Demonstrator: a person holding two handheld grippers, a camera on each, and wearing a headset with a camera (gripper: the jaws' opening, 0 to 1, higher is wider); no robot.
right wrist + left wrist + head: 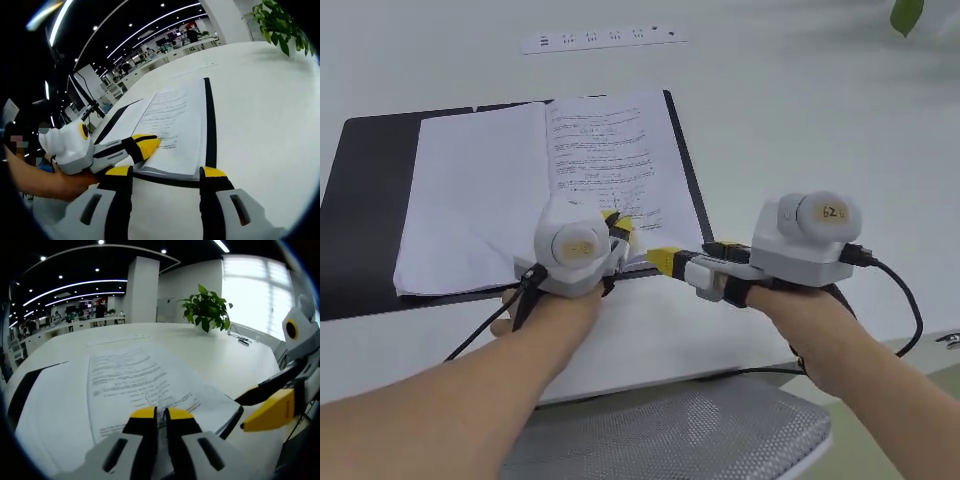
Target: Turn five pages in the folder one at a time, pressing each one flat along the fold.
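Observation:
The folder (pixel 365 190) lies open on the white table, with black covers, a blank sheet (pixel 470 200) on its left and a printed page (pixel 605 160) on its right. My left gripper (pixel 616 228) is shut, its yellow tips (pixel 161 415) resting on the printed page (pixel 130 380) near its lower edge. Beside the folder's near right corner (pixel 207 150), my right gripper (pixel 668 263) is open and points left; its jaws (pixel 166 172) frame that corner without touching the paper. The left gripper (pixel 145 142) and the right gripper (pixel 270 412) show in each other's views.
A white power strip (pixel 605 40) lies at the table's far edge. A potted plant (pixel 207 310) stands far right on the table. A grey mesh chair seat (pixel 700 430) sits below the near table edge. Black cables (pixel 910 300) trail from both grippers.

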